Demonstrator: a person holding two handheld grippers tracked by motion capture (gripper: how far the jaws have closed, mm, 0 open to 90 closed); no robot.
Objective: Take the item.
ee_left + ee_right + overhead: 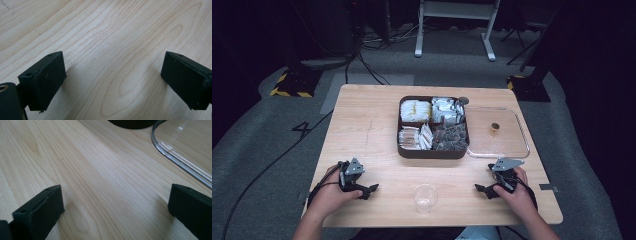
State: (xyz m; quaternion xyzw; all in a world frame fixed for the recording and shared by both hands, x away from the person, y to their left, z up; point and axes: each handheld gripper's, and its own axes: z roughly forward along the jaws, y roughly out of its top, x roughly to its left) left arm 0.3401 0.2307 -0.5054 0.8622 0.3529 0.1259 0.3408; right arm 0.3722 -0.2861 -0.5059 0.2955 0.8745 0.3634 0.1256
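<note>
Item: clear plastic cup [424, 197]. Upright, empty as far as can be seen, standing on the wooden table [362, 125] at its near edge. It serves as the landmark for all entries below.

Item: left gripper [368, 190]. Lies on the table to the left of the cup, jaws pointing toward it, well apart from it. In the left gripper view the two black jaws stand wide with bare wood grain between them; nothing is held.

Item: right gripper [482, 189]. Lies to the right of the cup, jaws likewise turned inward toward it. In the right gripper view its jaws are spread with nothing between them.

Item: dark compartment tray [432, 151]. Beyond the cup, toward the far side of the table, four sections filled with packets: yellowish ones far-left, silvery ones far-right, pale ones near-left, dark ones near-right.

Item: clear lid [499, 131]. Beyond and to the right of the cup, flat on the table, touching the tray's right wall; a small knob sits on it.

Governing relation: the cup stands between the two grippers, about level with both and roughly midway, so neither hand is clearly nearer. Its axis is vertical, so a sideways approach along the table edge looks apt.
</note>
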